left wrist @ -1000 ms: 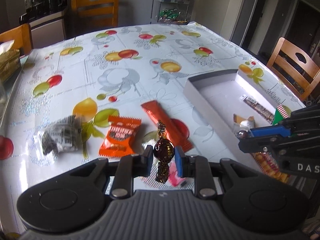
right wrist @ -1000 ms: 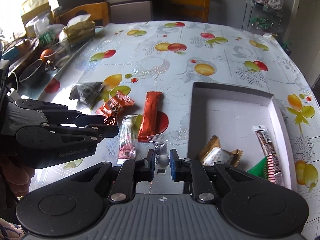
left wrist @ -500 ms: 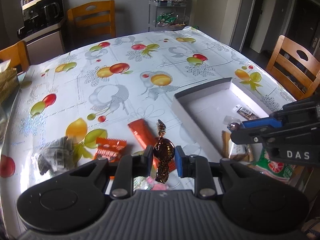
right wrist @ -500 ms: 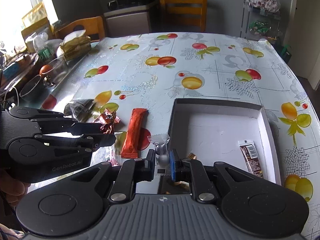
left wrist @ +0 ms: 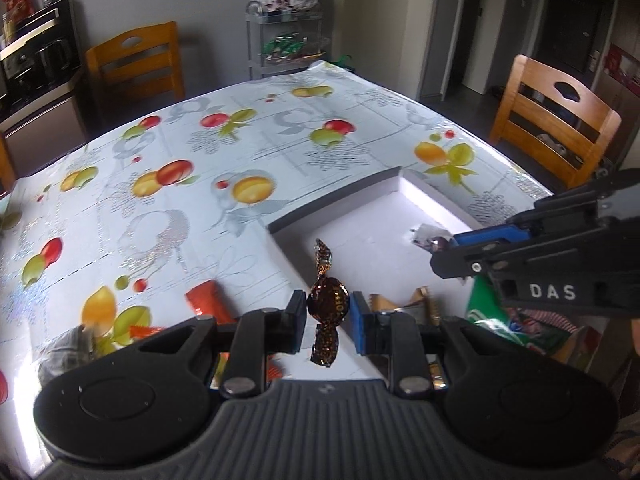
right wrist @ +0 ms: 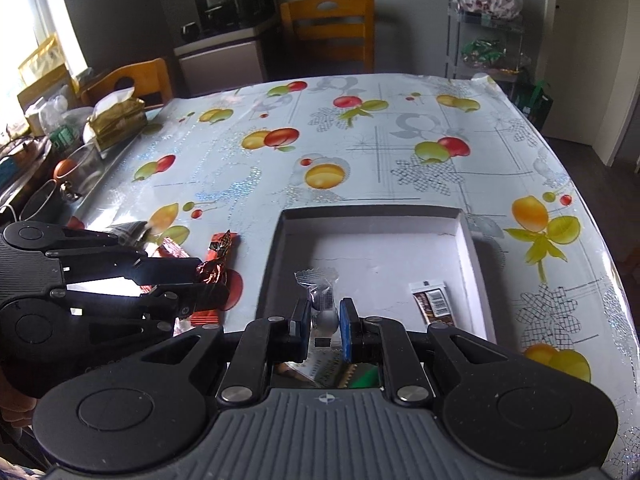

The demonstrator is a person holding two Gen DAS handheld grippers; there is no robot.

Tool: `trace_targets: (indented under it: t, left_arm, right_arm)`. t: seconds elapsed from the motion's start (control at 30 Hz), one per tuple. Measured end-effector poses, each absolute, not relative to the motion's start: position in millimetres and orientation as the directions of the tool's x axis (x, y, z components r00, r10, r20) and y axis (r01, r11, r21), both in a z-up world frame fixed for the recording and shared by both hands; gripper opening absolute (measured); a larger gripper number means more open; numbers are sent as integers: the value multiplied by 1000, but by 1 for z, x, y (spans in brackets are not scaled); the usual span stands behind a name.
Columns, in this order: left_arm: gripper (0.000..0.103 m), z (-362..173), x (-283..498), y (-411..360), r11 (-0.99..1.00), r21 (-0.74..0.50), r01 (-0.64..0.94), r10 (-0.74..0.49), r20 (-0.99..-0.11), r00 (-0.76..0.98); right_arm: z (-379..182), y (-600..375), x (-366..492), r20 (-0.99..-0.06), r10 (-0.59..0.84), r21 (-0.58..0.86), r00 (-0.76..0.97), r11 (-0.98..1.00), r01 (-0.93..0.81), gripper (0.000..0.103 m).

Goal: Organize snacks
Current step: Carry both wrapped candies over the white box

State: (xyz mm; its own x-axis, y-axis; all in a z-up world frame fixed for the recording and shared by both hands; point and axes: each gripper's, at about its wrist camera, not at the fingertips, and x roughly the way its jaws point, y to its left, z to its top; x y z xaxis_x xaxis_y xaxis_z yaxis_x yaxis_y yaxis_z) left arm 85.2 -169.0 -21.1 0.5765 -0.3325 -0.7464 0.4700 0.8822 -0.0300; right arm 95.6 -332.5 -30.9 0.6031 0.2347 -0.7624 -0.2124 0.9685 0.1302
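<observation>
**Inspector:** Two grippers under review. State what each holds.

**Assistant:** The left gripper (left wrist: 327, 312) has its fingers (left wrist: 297, 316) pinching a brown twist-wrapped candy (left wrist: 328, 307) by its round middle. One twisted end stands up toward 12 o'clock, the other hangs toward 6 o'clock, clear of the surface. The right gripper (right wrist: 325, 320) has its fingers (right wrist: 346, 328) pinching a silver clear-wrapped candy (right wrist: 323, 312), whose crimped wrapper end juts forward at 12 o'clock.

**Inspector:** Positions relative to the container?

**Assistant:** The white tray (right wrist: 472, 248) sits on the worktop (right wrist: 360, 152), which carries a fruit-print cloth. From the right wrist camera, the silver candy hangs over the tray's near left part. From the left wrist camera, the brown candy hangs over the tray's left wall (left wrist: 288, 252), about at its edge; the exact overlap cannot be told.

**Inspector:** Contents and loose items?

**Assistant:** Inside the tray, a dark brown sachet (right wrist: 431, 304) lies at 3 o'clock of the right fingers, and gold-wrapped pieces (left wrist: 404, 306) and a green packet (left wrist: 486, 304) lie at its near end. Outside it, an orange bar (left wrist: 206, 300) lies at 9 o'clock of the left fingers, with a grey packet (left wrist: 66, 346) farther left.
</observation>
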Motion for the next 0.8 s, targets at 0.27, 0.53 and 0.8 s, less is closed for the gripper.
trace_targets:
  t: [0.27, 0.53, 0.8]
  left_arm:
    - [21, -22, 82, -188, 862, -26, 506, -352, -750, 561]
    - [21, -22, 80, -200, 848, -26, 529, -367, -750, 551]
    - [21, -30, 76, -206, 838, -40, 545, -375, -767, 520]
  right_arm:
    - [-33, -348, 94, -764, 217, 127, 608, 974, -189, 17]
    - [-32, -358, 91, -760, 201, 120, 618, 978, -171, 17]
    - [-38, -361, 88, -770, 187, 111, 610, 981, -161, 17]
